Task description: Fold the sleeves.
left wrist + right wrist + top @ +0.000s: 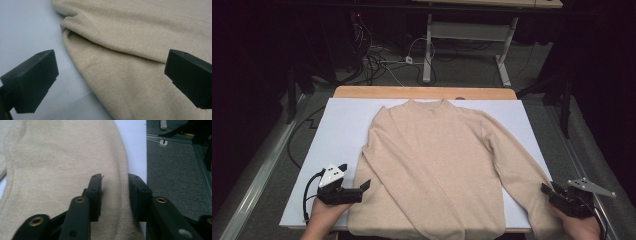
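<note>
The beige sweater (434, 167) lay flat and face up on the white sheet (339, 125) covering the table (362, 92), collar at the far edge, sleeves running down along its sides. The right gripper (546, 189) sat at the right sleeve's cuff end — its jaws narrowed around the sleeve's outer edge, fabric bunched between them. The left gripper (355, 175) hovered at the left sleeve — jaws spread wide, grasping nothing.
</note>
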`<action>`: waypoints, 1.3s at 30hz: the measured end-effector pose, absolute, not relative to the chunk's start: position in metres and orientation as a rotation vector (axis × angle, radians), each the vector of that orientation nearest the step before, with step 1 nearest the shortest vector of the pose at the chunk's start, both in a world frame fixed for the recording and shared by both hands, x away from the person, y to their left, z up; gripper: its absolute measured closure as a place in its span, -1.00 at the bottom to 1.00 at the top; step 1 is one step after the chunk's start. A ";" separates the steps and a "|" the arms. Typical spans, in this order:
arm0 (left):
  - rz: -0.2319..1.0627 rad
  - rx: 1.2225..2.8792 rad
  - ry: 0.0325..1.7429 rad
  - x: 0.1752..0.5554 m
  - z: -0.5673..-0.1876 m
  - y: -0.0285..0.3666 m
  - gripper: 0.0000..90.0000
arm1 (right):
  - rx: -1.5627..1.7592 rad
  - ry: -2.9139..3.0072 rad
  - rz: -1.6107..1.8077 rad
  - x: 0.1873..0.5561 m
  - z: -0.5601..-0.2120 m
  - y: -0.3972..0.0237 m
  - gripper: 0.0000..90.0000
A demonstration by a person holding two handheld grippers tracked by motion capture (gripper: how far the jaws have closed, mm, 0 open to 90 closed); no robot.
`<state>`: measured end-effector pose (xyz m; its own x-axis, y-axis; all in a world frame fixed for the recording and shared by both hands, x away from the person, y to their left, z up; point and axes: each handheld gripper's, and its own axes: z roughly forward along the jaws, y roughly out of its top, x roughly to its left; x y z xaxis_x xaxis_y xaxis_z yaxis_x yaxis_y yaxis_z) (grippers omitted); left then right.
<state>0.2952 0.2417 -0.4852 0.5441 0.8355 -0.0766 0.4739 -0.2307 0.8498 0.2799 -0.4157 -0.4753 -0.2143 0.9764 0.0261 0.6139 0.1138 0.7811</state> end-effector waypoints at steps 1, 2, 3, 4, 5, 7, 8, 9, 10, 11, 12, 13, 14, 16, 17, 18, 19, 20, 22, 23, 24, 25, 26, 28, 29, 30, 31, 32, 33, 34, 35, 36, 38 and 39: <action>0.504 1.877 1.071 0.295 -0.485 0.242 -1.00 | 1.539 1.895 0.938 0.280 -0.475 -0.416 0.59; 0.504 1.877 1.071 0.295 -0.485 0.242 -1.00 | 1.539 1.900 0.944 0.280 -0.475 -0.416 0.65; 0.503 1.876 1.072 0.295 -0.485 0.242 -1.00 | 1.538 1.908 0.950 0.280 -0.475 -0.415 0.74; 0.504 1.876 1.072 0.295 -0.485 0.242 -1.00 | 1.531 1.919 0.961 0.280 -0.475 -0.415 0.84; 0.504 1.875 1.073 0.295 -0.485 0.242 -1.00 | 1.524 1.931 0.967 0.280 -0.475 -0.415 0.87; 0.501 1.875 1.071 0.295 -0.485 0.242 -1.00 | 1.523 1.931 0.963 0.280 -0.474 -0.414 0.90; 0.501 1.873 1.071 0.295 -0.485 0.242 -1.00 | 1.517 1.933 0.965 0.279 -0.473 -0.414 0.90; 0.502 1.871 1.071 0.295 -0.485 0.242 -1.00 | 1.506 1.928 0.969 0.279 -0.472 -0.413 0.90; 0.502 1.869 1.073 0.295 -0.485 0.242 -1.00 | 1.509 1.915 0.982 0.278 -0.471 -0.412 0.90; 0.501 1.869 1.076 0.295 -0.485 0.242 -1.00 | 1.505 1.909 0.996 0.277 -0.469 -0.410 0.90; 0.499 1.871 1.078 0.295 -0.485 0.242 -1.00 | 1.488 1.905 1.002 0.277 -0.467 -0.409 0.90; 0.500 1.872 1.078 0.296 -0.485 0.242 -1.00 | 1.474 1.903 1.005 0.277 -0.465 -0.407 0.90; 0.501 1.872 1.077 0.295 -0.485 0.242 -1.00 | 1.467 1.901 1.009 0.277 -0.463 -0.405 0.90; 0.505 1.870 1.075 0.295 -0.485 0.242 -1.00 | 1.446 1.897 1.025 0.276 -0.459 -0.401 0.90; 0.504 1.869 1.076 0.295 -0.485 0.242 -1.00 | 1.439 1.899 1.047 0.275 -0.457 -0.398 0.90; 0.503 1.869 1.078 0.295 -0.485 0.242 -1.00 | 1.435 1.896 1.078 0.275 -0.455 -0.396 0.91; 0.502 1.870 1.078 0.295 -0.485 0.242 -1.00 | 1.426 1.891 1.100 0.274 -0.452 -0.394 0.91; 0.502 1.871 1.079 0.295 -0.485 0.242 -1.00 | 1.418 1.884 1.112 0.273 -0.450 -0.391 0.91; 0.502 1.868 1.079 0.295 -0.485 0.242 -1.00 | 1.388 1.880 1.136 0.272 -0.444 -0.384 0.91; 0.503 1.866 1.079 0.295 -0.485 0.243 -1.00 | 1.372 1.881 1.146 0.271 -0.442 -0.381 0.91; 0.503 1.864 1.080 0.295 -0.485 0.243 -1.00 | 1.357 1.881 1.149 0.270 -0.440 -0.377 0.91; 0.503 1.862 1.080 0.295 -0.485 0.243 -1.00 | 1.337 1.882 1.153 0.270 -0.438 -0.373 0.91; 0.503 1.861 1.080 0.295 -0.485 0.243 -1.00 | 1.327 1.881 1.161 0.269 -0.436 -0.369 0.91; 0.505 1.861 1.078 0.295 -0.485 0.243 -1.00 | 1.302 1.884 1.176 0.268 -0.434 -0.361 0.91; 0.505 1.861 1.076 0.294 -0.485 0.243 -1.00 | 1.290 1.889 1.187 0.268 -0.433 -0.357 0.91; 0.505 1.858 1.076 0.294 -0.485 0.243 -1.00 | 1.281 1.893 1.204 0.268 -0.432 -0.354 0.91; 0.508 1.852 1.077 0.294 -0.485 0.244 -1.00 | 1.272 1.897 1.217 0.268 -0.432 -0.350 0.91; 0.509 1.847 1.077 0.294 -0.485 0.244 -1.00 | 1.261 1.901 1.223 0.268 -0.431 -0.346 0.91; 0.507 1.846 1.078 0.294 -0.485 0.244 -1.00 | 1.253 1.903 1.234 0.268 -0.429 -0.342 0.91; 0.508 1.849 1.077 0.294 -0.485 0.244 -1.00 | 1.239 1.906 1.243 0.268 -0.428 -0.338 0.91; 0.510 1.852 1.076 0.294 -0.485 0.244 -1.00 | 1.227 1.908 1.247 0.267 -0.427 -0.334 0.91; 0.513 1.850 1.075 0.293 -0.485 0.244 -1.00 | 1.214 1.911 1.248 0.267 -0.426 -0.330 0.91; 0.512 1.845 1.074 0.293 -0.485 0.244 -1.00 | 1.206 1.909 1.270 0.268 -0.424 -0.323 0.91; 0.505 1.842 1.078 0.294 -0.485 0.245 -1.00 | 1.202 1.910 1.276 0.268 -0.424 -0.320 0.91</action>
<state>0.2937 0.2445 -0.4851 0.5339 0.8404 -0.0935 0.4661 -0.2002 0.8618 0.2681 -0.3202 -0.4235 -0.4545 0.8900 0.0378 0.3757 0.1530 0.9140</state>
